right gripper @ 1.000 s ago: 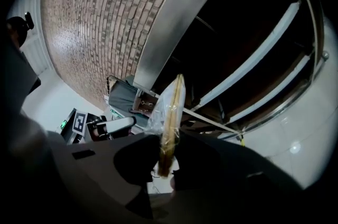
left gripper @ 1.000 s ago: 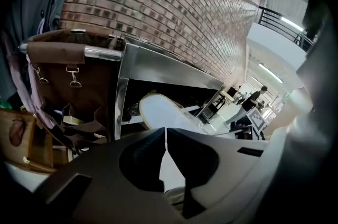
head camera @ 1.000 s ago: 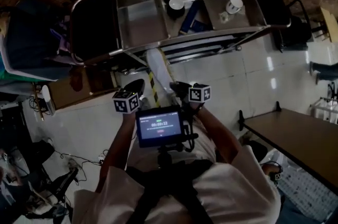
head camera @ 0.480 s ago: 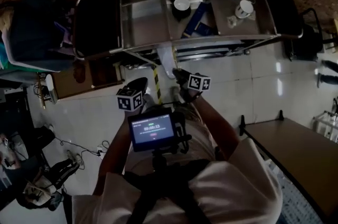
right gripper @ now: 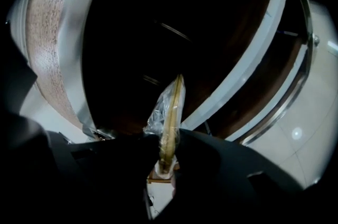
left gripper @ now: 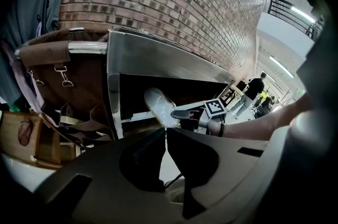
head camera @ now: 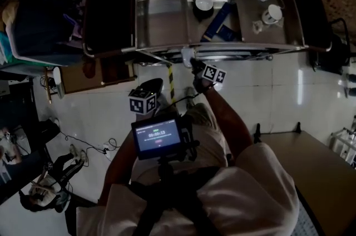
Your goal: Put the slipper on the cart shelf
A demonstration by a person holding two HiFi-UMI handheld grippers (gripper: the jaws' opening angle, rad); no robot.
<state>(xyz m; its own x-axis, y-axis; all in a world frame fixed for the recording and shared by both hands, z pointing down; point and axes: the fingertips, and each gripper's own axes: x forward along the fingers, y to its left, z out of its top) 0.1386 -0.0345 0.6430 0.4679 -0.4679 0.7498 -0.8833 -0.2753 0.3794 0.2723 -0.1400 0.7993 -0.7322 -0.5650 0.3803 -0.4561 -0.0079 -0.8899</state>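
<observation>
Slipper (right gripper: pixel 171 106), pale, thin, plastic-wrapped, edge-on in rt hand-held gripper (right gripper: pixel 168 138)

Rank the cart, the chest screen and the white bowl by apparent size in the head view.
1. cart, largest.
2. chest screen, though nearness to the camera inflates it.
3. white bowl, smallest.

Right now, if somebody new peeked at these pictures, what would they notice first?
First, the plastic-wrapped slipper pinched in the right gripper and held up to the dark lower shelf of the steel cart. After that, the cart's cluttered top tray, with a white mug near its right end.
</observation>
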